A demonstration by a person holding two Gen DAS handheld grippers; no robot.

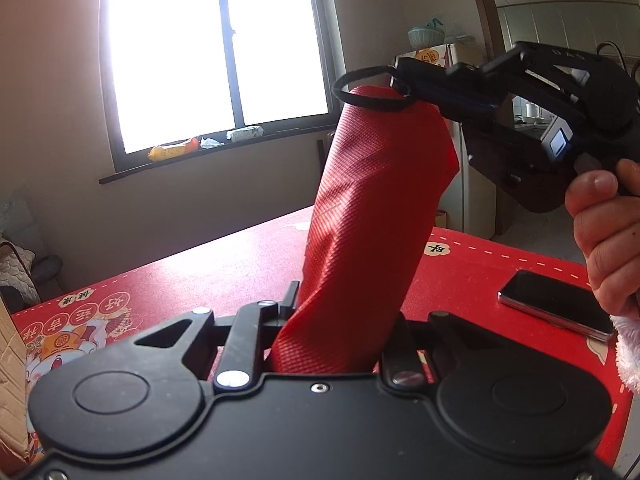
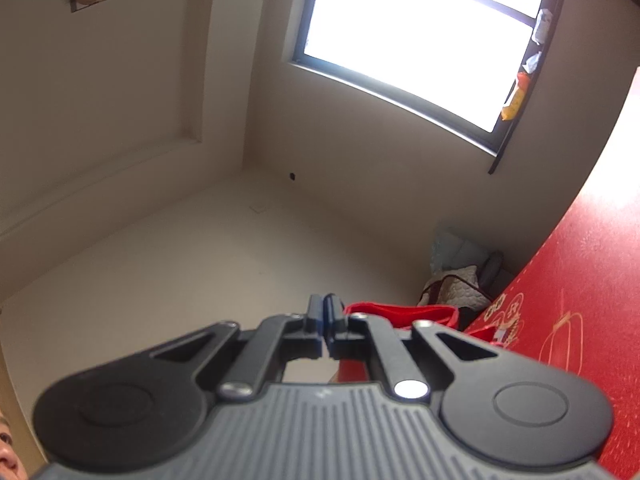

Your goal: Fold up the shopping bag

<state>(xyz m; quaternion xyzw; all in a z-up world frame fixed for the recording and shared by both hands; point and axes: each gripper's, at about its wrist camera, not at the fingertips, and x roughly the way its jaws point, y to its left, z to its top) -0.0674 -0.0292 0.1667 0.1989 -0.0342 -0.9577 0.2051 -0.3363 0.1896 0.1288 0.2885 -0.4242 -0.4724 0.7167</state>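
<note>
**Inspector:** At the left of the bench (image 1: 224, 264), the left claw (image 1: 340, 332) is clamped on the lower end of the shopping bag (image 1: 368, 208). The bag is rolled into a red bundle and stands up from that grip, clear of the bench top.

**Clerk:** And its top end?

**Inspector:** A black loop (image 1: 360, 92) circles the top. The right claw (image 1: 400, 76) has its jaws pressed together on that loop, with a person's hand (image 1: 608, 232) on its handle. The right wrist view agrees: the two pads meet with no gap.

**Clerk:** How will it handle?

**Inspector:** Judged light and soft. The weave is thin and glossy, so probably slippery, and the roll may loosen if the lower grip eases. The loop looks elastic. Best holds, in my view, are the ones in use: the bundle's base and the loop itself, never the slack middle.

**Clerk:** Edges and room?

**Inspector:** A cardboard box (image 1: 12, 360) sits at the far left edge. The middle of the bench is bare. A phone (image 1: 556, 304) lies to the right, near the hand, so any lowering should keep left of it. The far edge runs behind the bag, with a window (image 1: 216, 48) beyond.
</note>
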